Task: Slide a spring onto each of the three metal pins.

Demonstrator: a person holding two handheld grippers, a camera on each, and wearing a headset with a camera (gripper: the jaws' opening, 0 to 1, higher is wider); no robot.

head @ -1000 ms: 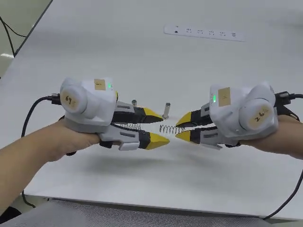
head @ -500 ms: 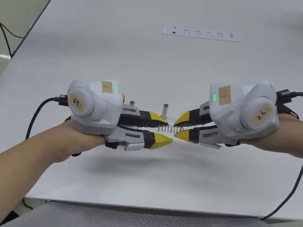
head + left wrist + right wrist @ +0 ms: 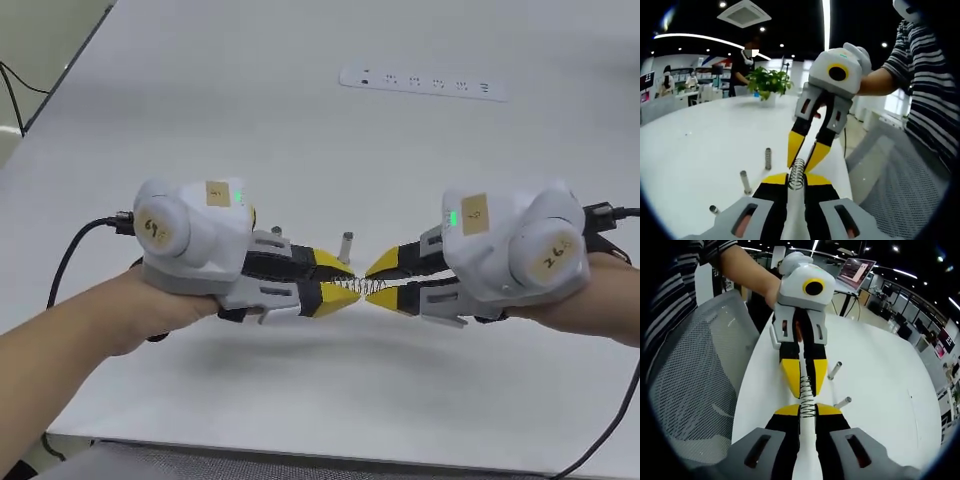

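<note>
A short metal spring (image 3: 360, 290) hangs level above the white table (image 3: 300, 130), bridging the two grippers tip to tip. My left gripper (image 3: 345, 284) is shut on its left end, and my right gripper (image 3: 372, 285) is shut on its right end. In the left gripper view the spring (image 3: 796, 174) sits between my own jaws, with the right gripper (image 3: 800, 166) coming in from above. In the right gripper view the spring (image 3: 807, 390) runs from my right gripper (image 3: 807, 411) up into the left gripper (image 3: 806, 393). Three upright metal pins (image 3: 768, 158) (image 3: 745, 181) (image 3: 714, 210) stand bare on the table; one pin (image 3: 346, 245) is just behind the tips.
A white power strip (image 3: 420, 82) lies at the far side of the table. Black cables (image 3: 80, 240) trail from both grippers. The table's near edge runs just below the hands, with a grey mesh chair (image 3: 695, 370) beyond it.
The left gripper has moved right to meet the right gripper and has shut its jaws on the free end of the spring. The right gripper kept hold of its end.
</note>
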